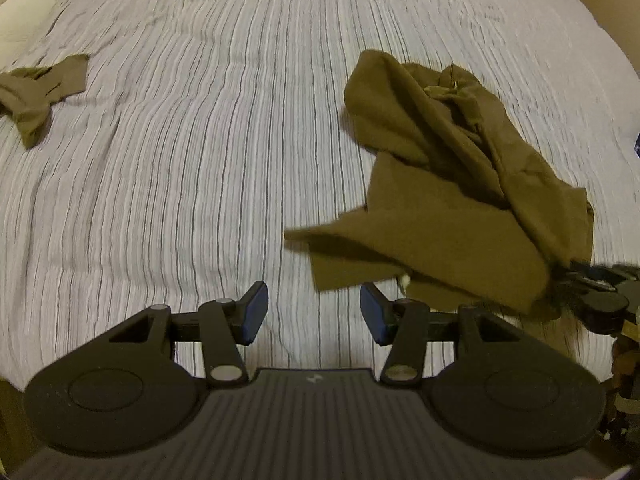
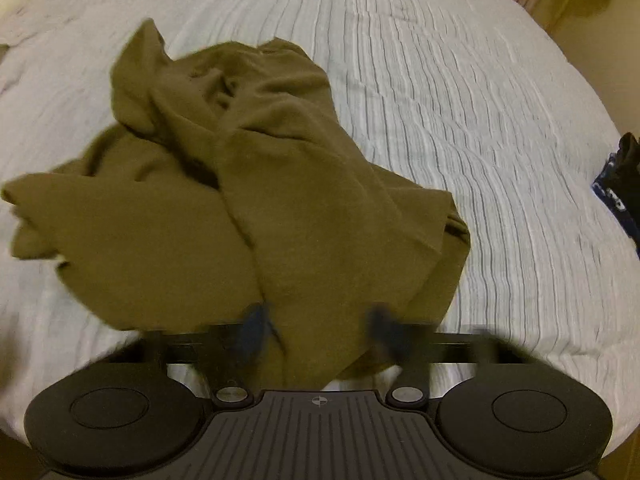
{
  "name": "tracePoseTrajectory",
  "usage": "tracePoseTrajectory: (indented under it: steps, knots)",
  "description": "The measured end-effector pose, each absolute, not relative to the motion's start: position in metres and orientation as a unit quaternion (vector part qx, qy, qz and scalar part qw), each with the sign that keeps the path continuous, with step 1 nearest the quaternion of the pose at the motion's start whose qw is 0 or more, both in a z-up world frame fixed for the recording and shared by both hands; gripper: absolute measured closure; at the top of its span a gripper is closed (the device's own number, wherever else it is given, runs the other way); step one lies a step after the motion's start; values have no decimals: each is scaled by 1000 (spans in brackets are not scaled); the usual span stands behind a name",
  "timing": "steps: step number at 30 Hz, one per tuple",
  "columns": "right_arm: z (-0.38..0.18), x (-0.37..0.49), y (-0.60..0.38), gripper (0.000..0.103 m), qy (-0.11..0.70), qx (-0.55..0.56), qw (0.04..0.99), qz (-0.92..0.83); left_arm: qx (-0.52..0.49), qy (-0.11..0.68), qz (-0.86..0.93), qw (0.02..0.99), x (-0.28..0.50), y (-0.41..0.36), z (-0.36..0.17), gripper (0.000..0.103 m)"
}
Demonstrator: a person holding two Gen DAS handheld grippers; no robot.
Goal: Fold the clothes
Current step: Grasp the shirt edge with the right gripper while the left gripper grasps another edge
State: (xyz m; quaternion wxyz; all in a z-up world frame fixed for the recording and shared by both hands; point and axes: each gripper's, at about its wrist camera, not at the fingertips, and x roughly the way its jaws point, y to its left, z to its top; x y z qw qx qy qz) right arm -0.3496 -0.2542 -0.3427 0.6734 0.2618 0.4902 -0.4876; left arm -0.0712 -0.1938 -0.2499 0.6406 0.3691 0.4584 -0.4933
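Observation:
A crumpled olive-brown garment (image 1: 448, 184) lies on the striped bedspread (image 1: 192, 168), to the right in the left wrist view. My left gripper (image 1: 314, 312) hovers open over bare bedspread just left of the garment's near corner, with nothing between its blue pads. In the right wrist view the same garment (image 2: 248, 184) fills the middle. My right gripper (image 2: 322, 328) is over its near edge; its blurred fingers (image 2: 254, 330) stand apart with cloth between them. The right gripper (image 1: 592, 288) also shows at the garment's right edge in the left wrist view.
A second small olive piece of cloth (image 1: 36, 96) lies at the far left of the bed. A cream pillow (image 1: 40, 4) sits at the top left corner. A dark blue and black item (image 2: 620, 184) lies at the bed's right edge.

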Motion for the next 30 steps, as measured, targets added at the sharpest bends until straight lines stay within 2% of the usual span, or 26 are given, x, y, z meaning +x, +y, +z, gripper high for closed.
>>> tracePoseTrajectory:
  steps: [3,10,20,25,28,29,30]
  knots:
    - [-335,-373,-266,99,467,264,668,-515,368,451,-499,641,-63,-206,-250,56]
    - [-276,-458,-307,99,398,241,630,-621,361,429,-523,642,-47,-245,-244,56]
    - [-238,-551,-369,100,351,256,533,-726,327,397,-592,620,-26,-361,-243,54]
    - [-241,-569,-393,100,326,362,575,-658,348,381,-638,572,-29,-437,-260,54]
    - [-257,-551,-393,98,352,381,612,-597,370,374,-651,547,-40,-468,-273,54]
    - [-262,-542,-391,83,370,373,621,-582,377,375,-654,539,-44,-475,-277,54]
    - [-269,-532,-388,43,393,360,628,-567,381,377,-656,531,-46,-480,-281,54]
